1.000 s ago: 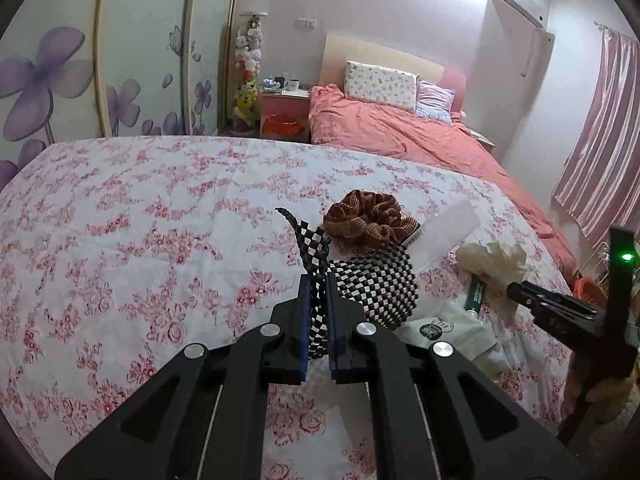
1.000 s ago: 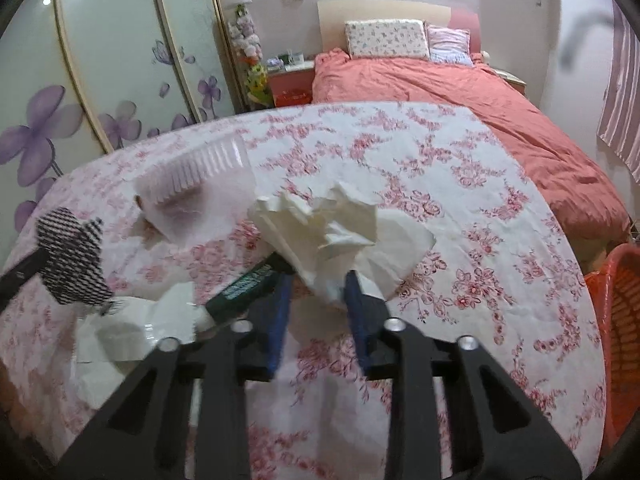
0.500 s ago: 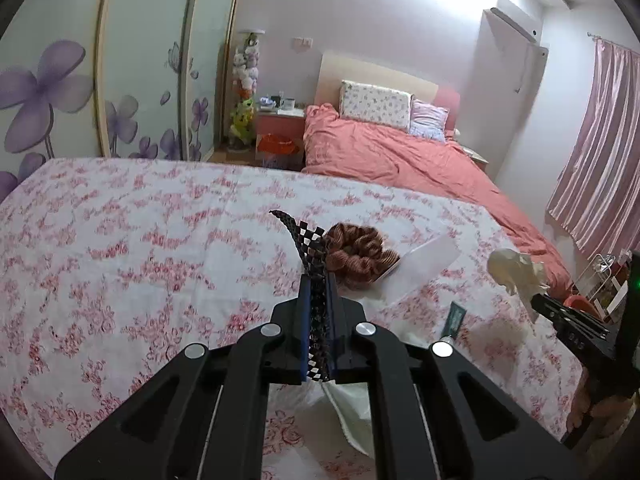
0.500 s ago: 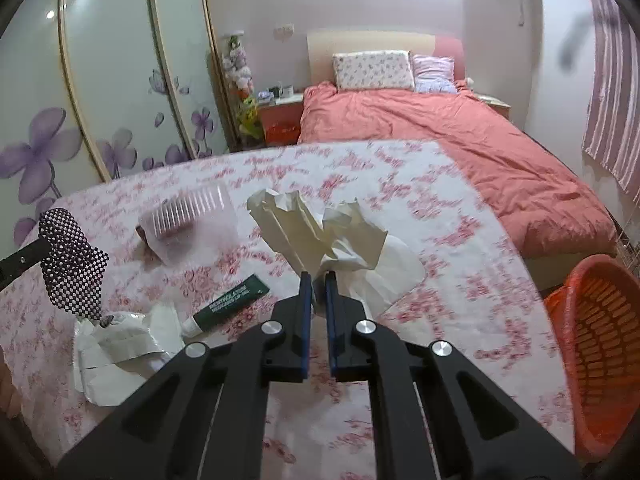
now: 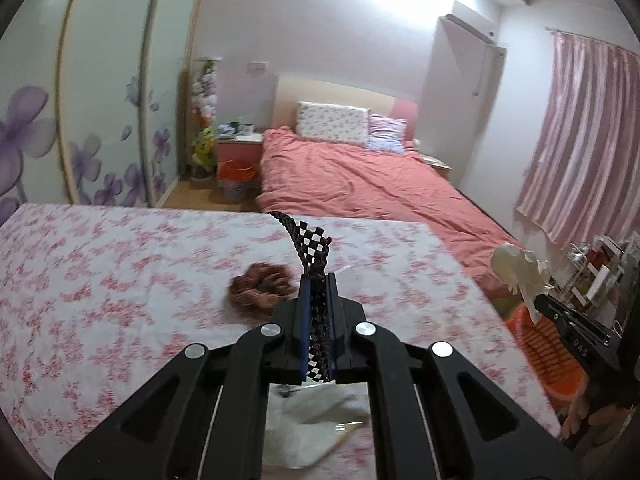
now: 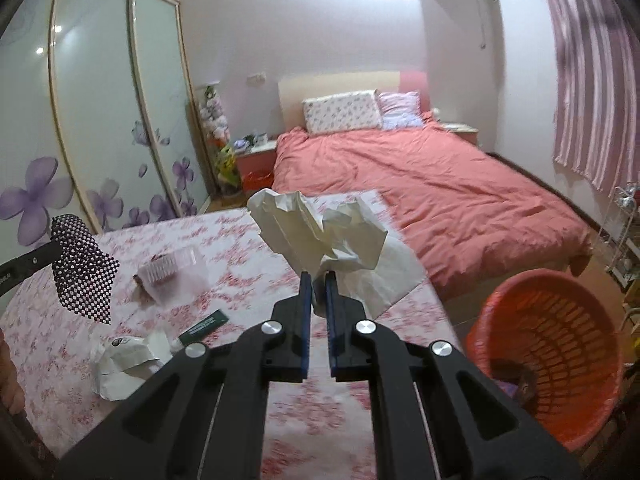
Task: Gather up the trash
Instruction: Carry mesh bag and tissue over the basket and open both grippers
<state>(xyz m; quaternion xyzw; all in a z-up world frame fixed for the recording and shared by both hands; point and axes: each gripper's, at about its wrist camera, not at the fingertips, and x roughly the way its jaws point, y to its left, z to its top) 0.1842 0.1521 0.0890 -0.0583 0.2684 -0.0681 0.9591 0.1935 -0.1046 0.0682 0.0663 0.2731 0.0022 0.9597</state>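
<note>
Pinching a limp piece of black-and-white checkered mesh point(image 5: 313, 254), the left gripper point(image 5: 318, 280) has its blue pads pressed tight on the woven strip, which stands up in a curling tongue above the fingertips and hangs clear of the flowered sheet point(image 5: 100, 280). The right gripper point(image 6: 318, 280) is clamped on a crumpled wad of cream tissue paper point(image 6: 320, 236) — stiff folds, sharp creases, one flat flap drooping to the right — and holds it in the air over the right edge of the sheet.

On the sheet lie the soft, ruffled brown scrunchie point(image 5: 260, 284) near the middle, a ribbed clear plastic container point(image 6: 172, 268) on its side, a flat dark green tube point(image 6: 204, 326) and a rumpled white paper wrapper point(image 6: 124, 364) towards the near left corner. These rest close together but the green tube's end just touches the wrapper.

Beyond the right edge, on the floor, stands an orange plastic basket point(image 6: 560, 320) with slotted walls and a round open mouth — some dark items lie at its bottom. Air between the held tissue and the basket's rim looks unobstructed. The coral bed point(image 6: 420, 184) fills the space behind.
</note>
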